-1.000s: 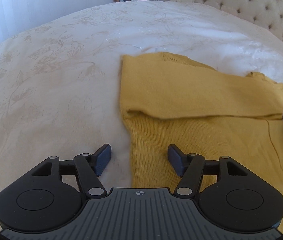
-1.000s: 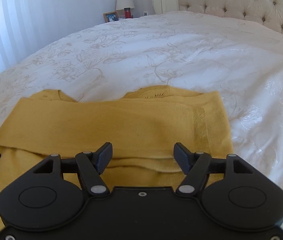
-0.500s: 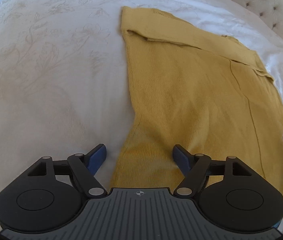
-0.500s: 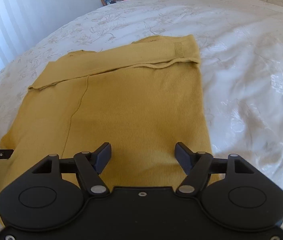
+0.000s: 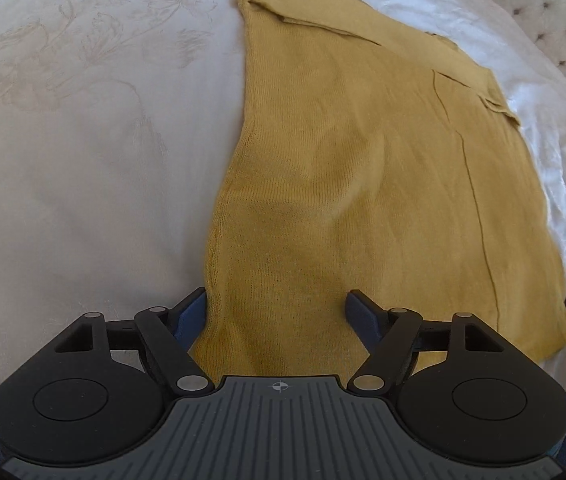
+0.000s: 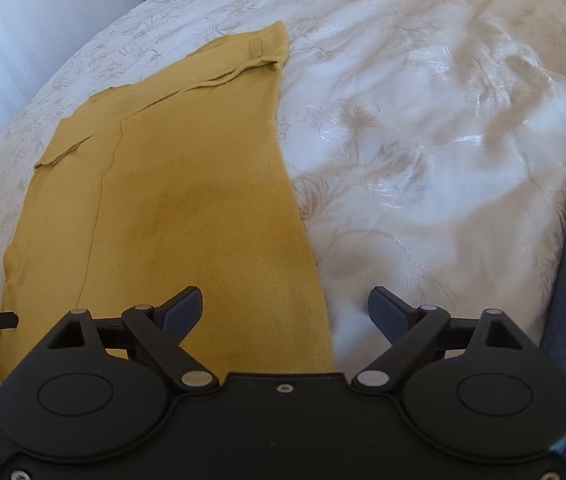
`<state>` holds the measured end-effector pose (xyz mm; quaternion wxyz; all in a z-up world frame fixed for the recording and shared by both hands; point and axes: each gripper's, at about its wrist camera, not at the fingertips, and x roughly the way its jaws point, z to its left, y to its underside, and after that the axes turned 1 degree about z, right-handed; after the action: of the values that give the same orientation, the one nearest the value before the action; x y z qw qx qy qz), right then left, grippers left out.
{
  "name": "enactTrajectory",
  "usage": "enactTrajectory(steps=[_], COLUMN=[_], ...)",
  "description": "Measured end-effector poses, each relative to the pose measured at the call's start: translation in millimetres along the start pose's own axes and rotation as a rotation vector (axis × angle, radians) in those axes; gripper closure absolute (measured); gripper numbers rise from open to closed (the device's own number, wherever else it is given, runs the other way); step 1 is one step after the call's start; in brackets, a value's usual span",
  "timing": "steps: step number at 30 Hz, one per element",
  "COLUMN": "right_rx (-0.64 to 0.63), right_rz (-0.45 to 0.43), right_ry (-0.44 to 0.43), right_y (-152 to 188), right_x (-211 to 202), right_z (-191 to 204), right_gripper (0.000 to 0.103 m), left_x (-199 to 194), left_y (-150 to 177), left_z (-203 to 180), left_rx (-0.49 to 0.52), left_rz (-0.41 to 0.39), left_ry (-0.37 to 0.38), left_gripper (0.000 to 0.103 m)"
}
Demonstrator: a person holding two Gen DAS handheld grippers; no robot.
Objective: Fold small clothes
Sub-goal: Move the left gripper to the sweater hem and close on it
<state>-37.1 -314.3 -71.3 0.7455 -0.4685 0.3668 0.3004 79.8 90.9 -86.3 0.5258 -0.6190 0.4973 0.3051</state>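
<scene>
A mustard-yellow knit top (image 5: 363, 184) lies flat on the bed (image 5: 83, 140), sleeves folded across its far end, over a white floral-embroidered quilt. The left tongs (image 5: 277, 314) and right tongs (image 6: 285, 312) are both spread, each straddling a near corner of its hem.
</scene>
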Motion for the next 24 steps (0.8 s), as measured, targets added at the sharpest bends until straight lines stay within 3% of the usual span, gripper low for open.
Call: enactTrajectory(steps=[10,17,20,22,24], right_rx=[0.041,0.075,0.09,0.091,0.089], right_rz=[0.116,0.13,0.133,0.132,0.13], right_ry=[-0.1,-0.135,-0.145,-0.147,-0.147], right_y=[9.9,10.9,11.1,11.1,11.6], right_x=[14.1,18.5,20.3,20.4,19.9], right_z=[-10.3,-15.4,-17.2,-16.8,-16.7], right_gripper=[0.01,0.007,0.006,0.006,0.006], left_x=[0.1,3.2,-2.9,-10.5,-14.4], left_y=[12.5,10.5,12.8,18.8,23.0], left_z=[5.9,2.9,6.6,11.1,15.5], left_rx=[-0.025,-0.019,-0.037,-0.061,-0.083], left_rz=[0.052,0.058,0.032,-0.004,-0.015], left_ry=[0.066,0.067,0.061,0.055,0.063], left_gripper=[0.031,0.032,0.035,0.043,0.043])
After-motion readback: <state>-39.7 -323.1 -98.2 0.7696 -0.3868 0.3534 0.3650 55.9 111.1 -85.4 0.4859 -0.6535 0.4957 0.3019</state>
